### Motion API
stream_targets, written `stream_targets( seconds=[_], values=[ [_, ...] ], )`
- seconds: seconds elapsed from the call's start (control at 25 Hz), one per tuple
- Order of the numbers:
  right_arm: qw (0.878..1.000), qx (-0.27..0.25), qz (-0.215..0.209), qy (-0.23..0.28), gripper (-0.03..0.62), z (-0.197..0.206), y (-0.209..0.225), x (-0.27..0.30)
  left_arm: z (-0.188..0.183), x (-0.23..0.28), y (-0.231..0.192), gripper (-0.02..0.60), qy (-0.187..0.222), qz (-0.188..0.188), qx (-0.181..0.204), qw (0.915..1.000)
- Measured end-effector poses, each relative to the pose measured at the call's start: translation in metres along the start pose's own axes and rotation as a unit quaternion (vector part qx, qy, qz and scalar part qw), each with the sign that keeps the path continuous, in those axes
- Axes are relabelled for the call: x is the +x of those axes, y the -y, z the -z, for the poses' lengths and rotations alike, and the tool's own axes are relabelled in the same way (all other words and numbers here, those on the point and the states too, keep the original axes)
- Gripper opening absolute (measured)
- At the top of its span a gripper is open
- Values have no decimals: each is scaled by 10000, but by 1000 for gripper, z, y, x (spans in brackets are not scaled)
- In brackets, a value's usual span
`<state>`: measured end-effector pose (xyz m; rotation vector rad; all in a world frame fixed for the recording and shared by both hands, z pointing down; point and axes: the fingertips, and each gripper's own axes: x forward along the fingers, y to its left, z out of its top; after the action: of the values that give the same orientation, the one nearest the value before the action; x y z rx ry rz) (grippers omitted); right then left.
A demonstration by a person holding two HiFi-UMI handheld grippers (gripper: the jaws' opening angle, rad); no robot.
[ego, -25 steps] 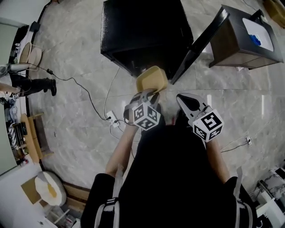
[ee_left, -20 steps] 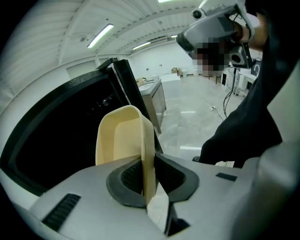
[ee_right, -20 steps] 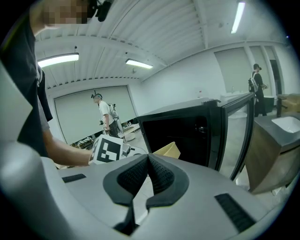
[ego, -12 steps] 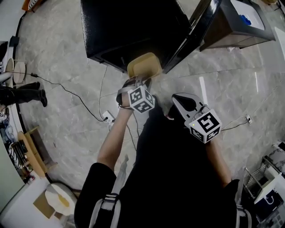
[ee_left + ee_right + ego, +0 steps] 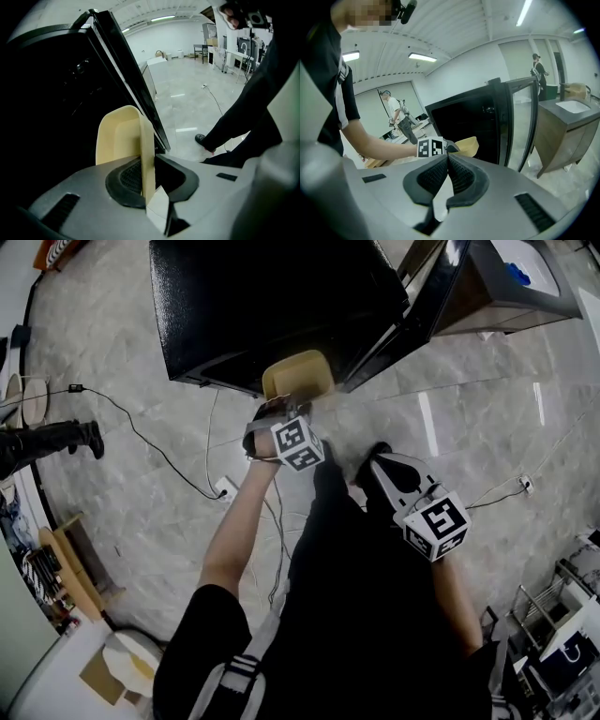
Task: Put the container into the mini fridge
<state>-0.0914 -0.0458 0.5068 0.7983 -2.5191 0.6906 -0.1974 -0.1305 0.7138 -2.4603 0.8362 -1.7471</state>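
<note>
Head view shows the left hand-held gripper (image 5: 284, 409) near the centre of the frame, clamped on a pale yellow container (image 5: 298, 374) that juts from its tips toward the top of the picture. The container's far end sits at the lower front edge of the black mini fridge (image 5: 272, 306), whose door (image 5: 427, 296) swings open toward the upper right. Whether the container has passed the edge of the opening cannot be told from here. In the left gripper view the left hand-held gripper (image 5: 149, 165) has its two dark pads pressed on either side of one thin wall of the container (image 5: 119, 136), which stands on edge with its hollow facing left toward the dark interior, just beside the open door (image 5: 126, 70). The right hand-held gripper (image 5: 381, 459) hangs lower right of centre, well apart from the container and touching nothing. In the right gripper view its jaws meet with nothing between them (image 5: 447, 158), and beyond them the container (image 5: 468, 144) shows at the centre, in front of the mini fridge (image 5: 464, 119) opening. The floor (image 5: 141, 362) is pale marble.
</note>
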Motion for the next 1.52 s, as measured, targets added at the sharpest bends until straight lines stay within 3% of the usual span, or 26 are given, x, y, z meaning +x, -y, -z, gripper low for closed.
stream_targets(
  seconds=[0.16, 0.88, 1.52],
  values=[
    [10000, 80, -36, 45, 18, 2, -2, 9, 12, 26, -16, 74, -213, -141, 235, 9994],
    [9998, 195, 72, -56, 18, 10, 1, 19, 12, 92, -77, 74, -684, -578, 630, 9940],
    [9987, 397, 256, -173, 18, 28, 8, 13, 21, 132, -108, 74, -978, -620, 599, 9915]
  ],
)
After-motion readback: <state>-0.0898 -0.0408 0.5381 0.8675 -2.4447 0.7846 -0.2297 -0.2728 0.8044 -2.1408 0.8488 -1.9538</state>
